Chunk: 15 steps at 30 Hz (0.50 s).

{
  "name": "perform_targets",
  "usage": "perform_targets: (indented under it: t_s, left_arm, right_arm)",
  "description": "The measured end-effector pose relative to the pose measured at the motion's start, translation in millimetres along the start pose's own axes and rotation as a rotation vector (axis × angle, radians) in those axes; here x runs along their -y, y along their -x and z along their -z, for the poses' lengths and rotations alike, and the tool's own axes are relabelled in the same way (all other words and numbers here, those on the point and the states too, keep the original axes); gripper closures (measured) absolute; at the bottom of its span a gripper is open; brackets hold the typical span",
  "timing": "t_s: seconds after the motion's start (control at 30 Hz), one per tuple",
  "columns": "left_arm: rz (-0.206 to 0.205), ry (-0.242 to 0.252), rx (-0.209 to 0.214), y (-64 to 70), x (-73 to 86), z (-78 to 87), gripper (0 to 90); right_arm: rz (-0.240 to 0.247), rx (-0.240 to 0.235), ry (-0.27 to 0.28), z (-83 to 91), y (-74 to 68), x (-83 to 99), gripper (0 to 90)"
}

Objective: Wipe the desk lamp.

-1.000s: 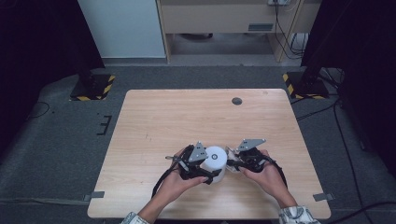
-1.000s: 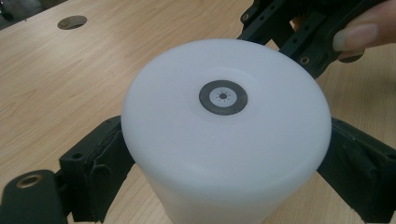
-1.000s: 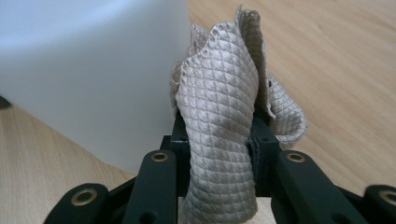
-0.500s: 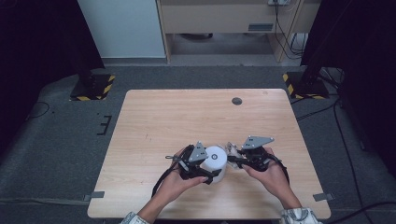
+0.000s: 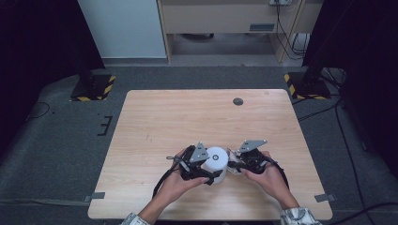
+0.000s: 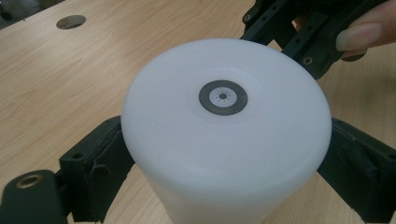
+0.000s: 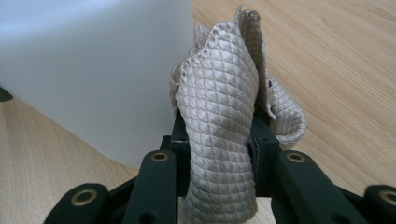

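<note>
Two hand-held grippers work at the near edge of the tabletop (image 5: 155,122), one on each side of a white cylinder (image 5: 217,158). The left hand-held gripper (image 5: 206,174) is clamped around the cylinder: in the left gripper view its black jaws press on opposite sides of the cylinder's wall, just below the flat top. The top carries a small dark ring (image 6: 223,97) at its centre. The cylinder stands upright on the wood.

The right hand-held gripper (image 5: 236,165) sits just right of the cylinder, jaws closed on a beige quilted cloth (image 7: 219,116). The cloth is pinched between the jaws and bunches upward in folds, with its upper edge touching or nearly touching the cylinder's side; cannot tell which. In the high view the cloth shows as a small pale scrap (image 5: 233,155) between the right hand-held gripper and the cylinder. A grey three-cornered plate tops each hand-held gripper.

The person's left hand (image 5: 180,180) and right hand (image 5: 267,176) come in from the near edge, patterned sleeves at the bottom. Cable trails from the left hand-held gripper toward the near side, left of the cylinder.

Far from the cylinder, toward the far edge of the tabletop, there is a small dark round cap (image 5: 238,101).
</note>
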State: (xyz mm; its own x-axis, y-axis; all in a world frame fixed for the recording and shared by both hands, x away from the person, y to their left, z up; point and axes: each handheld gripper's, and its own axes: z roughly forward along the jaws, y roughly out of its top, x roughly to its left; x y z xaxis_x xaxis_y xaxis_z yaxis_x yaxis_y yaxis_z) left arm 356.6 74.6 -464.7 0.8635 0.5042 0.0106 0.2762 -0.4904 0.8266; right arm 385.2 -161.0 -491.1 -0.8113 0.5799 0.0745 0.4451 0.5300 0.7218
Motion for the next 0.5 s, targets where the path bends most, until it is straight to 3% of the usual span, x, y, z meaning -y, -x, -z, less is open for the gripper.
perform_targets:
  t_s: [0.13,0.4,0.5]
  left_arm:
    - [-0.001,-0.001,0.001,-0.2,-0.1,0.0,8.0]
    - [-0.002,-0.001,0.002,-0.4,-0.1,0.0,8.0]
    - [-0.001,-0.001,0.002,-0.4,-0.1,0.0,8.0]
  right_arm:
    - [0.005,0.0,0.002,0.6,0.1,-0.1,69.9]
    - [-0.03,-0.02,0.109,23.2,-0.7,-8.6,69.8]
    - [-0.027,-0.023,0.11,22.1,0.2,-8.0,69.8]
